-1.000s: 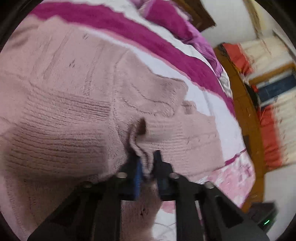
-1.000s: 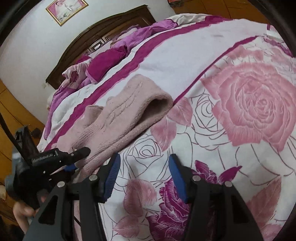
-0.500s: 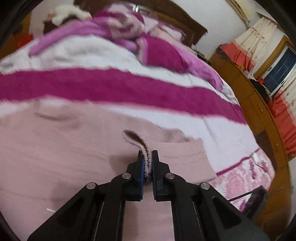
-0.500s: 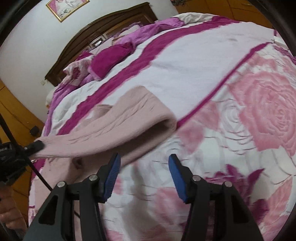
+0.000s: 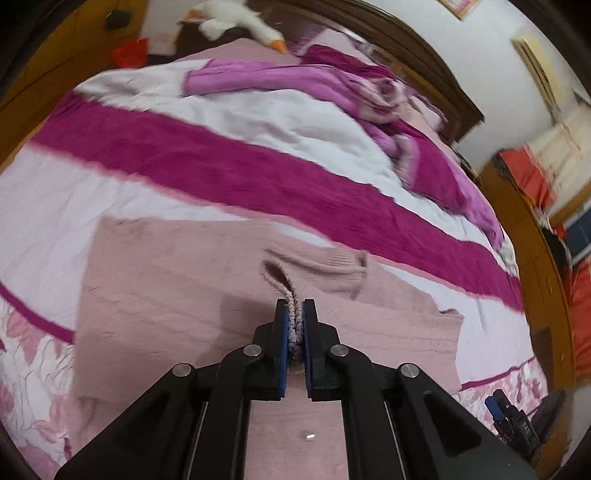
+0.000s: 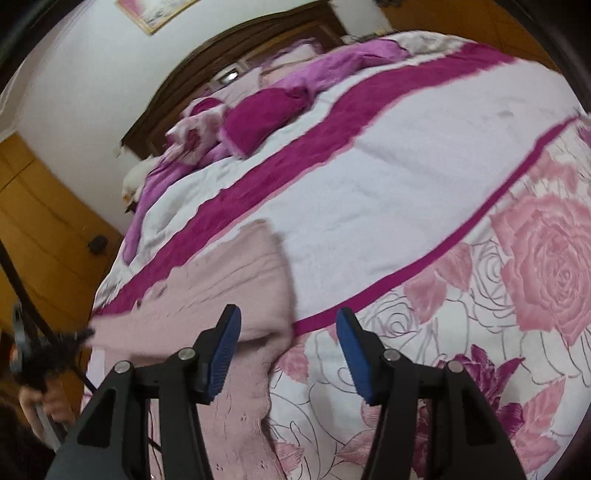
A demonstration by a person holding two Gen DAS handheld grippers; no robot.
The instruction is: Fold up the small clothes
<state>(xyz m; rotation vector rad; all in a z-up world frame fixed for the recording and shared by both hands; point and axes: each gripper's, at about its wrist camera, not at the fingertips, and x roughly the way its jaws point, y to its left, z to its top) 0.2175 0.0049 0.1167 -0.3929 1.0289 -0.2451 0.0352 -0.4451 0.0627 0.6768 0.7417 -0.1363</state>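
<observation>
A dusty-pink knit sweater (image 5: 177,280) lies on the bed. My left gripper (image 5: 294,325) is shut on a bunched edge of the sweater near its neck and holds it lifted. In the right wrist view the sweater (image 6: 229,280) stretches from the left gripper (image 6: 79,336) at the far left to a folded part at the lower middle. My right gripper (image 6: 288,339) is open and empty, just above the sweater's right edge. The right gripper also shows at the lower right of the left wrist view (image 5: 511,415).
The bed has a quilt (image 6: 406,177) with white and magenta stripes and pink roses. Purple and magenta bedding (image 5: 369,96) is piled by the dark wooden headboard (image 6: 236,55). A white plush goose (image 5: 240,18) lies at the bed's far corner. Wooden wardrobes (image 6: 33,229) stand beside the bed.
My left gripper has pulled the sweater edge back and up, so the sweater spreads flatter. The right gripper has moved closer to the sweater's right edge and stays open.
</observation>
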